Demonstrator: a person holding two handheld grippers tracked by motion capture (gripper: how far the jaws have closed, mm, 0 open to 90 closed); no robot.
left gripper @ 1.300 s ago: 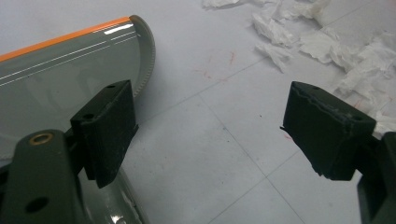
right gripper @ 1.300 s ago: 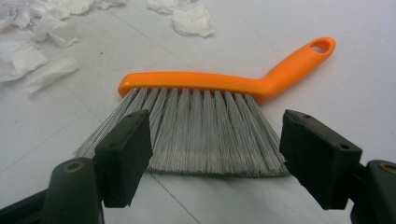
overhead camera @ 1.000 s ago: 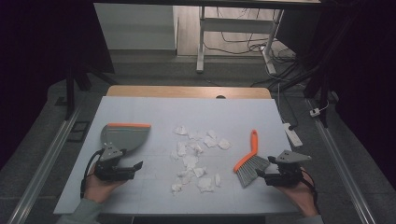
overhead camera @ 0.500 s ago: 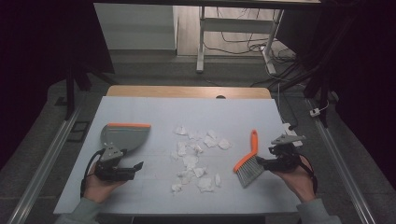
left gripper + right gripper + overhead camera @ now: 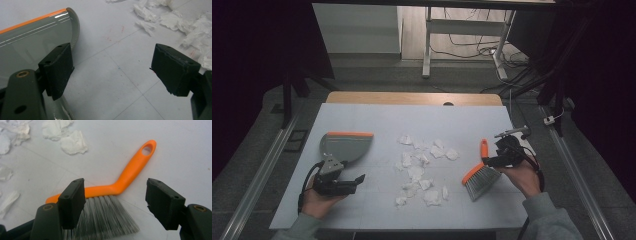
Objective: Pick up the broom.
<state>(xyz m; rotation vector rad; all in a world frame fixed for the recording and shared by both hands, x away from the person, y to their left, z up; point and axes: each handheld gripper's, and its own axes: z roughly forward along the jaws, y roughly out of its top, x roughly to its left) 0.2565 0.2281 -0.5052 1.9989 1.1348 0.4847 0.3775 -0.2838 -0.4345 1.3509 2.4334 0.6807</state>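
high view: table top (image 5: 377,120) evenly lit from above, surroundings nearly black, image soft and grainy. left gripper view: streaks of glare along the dustpan (image 5: 32,40), near jaws blurred. right gripper view: brush (image 5: 117,187) sharp, soft shadows, paper scraps (image 5: 67,142) slightly overexposed.

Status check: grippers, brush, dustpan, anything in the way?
Right gripper open above brush, jaws just closing, not gripping. Left gripper open beside dustpan. Paper scraps loose mid-table; path unobstructed.

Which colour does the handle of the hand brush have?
Orange; the handle of the brush shows best in the right gripper view.
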